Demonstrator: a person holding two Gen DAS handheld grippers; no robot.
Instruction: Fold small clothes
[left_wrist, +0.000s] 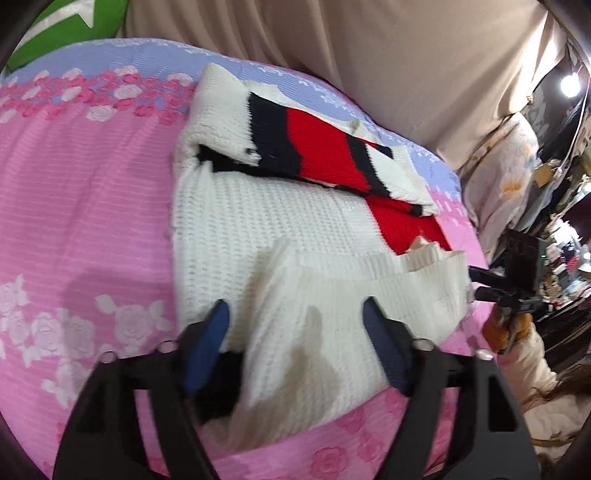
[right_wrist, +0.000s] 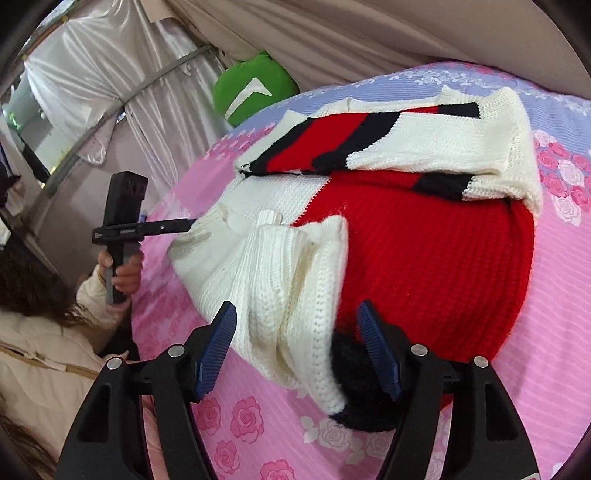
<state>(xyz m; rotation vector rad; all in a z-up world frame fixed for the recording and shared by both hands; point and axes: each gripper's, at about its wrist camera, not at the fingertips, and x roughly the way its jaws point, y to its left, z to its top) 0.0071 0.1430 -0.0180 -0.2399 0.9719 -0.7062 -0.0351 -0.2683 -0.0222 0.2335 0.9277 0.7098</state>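
Observation:
A small knit sweater (left_wrist: 258, 221), white with red and black panels, lies on the pink bed cover. Its striped sleeves (left_wrist: 317, 151) are folded across the top. The white hem (left_wrist: 332, 314) is folded up over the body. My left gripper (left_wrist: 295, 317) is open, its blue pads on either side of the folded hem. In the right wrist view the sweater (right_wrist: 424, 251) shows its red half, with the white hem fold (right_wrist: 295, 288) lying between my open right gripper's (right_wrist: 297, 321) pads. The left gripper (right_wrist: 125, 221) is seen there, held by a hand at the hem's far end.
The bed cover (left_wrist: 92, 221) is pink with rose prints and a lilac band at the far side. A green pillow (right_wrist: 255, 86) lies at the bed's head. Beige curtains (left_wrist: 369, 55) hang behind. The person's cream jacket (right_wrist: 44, 350) is at the bed's near edge.

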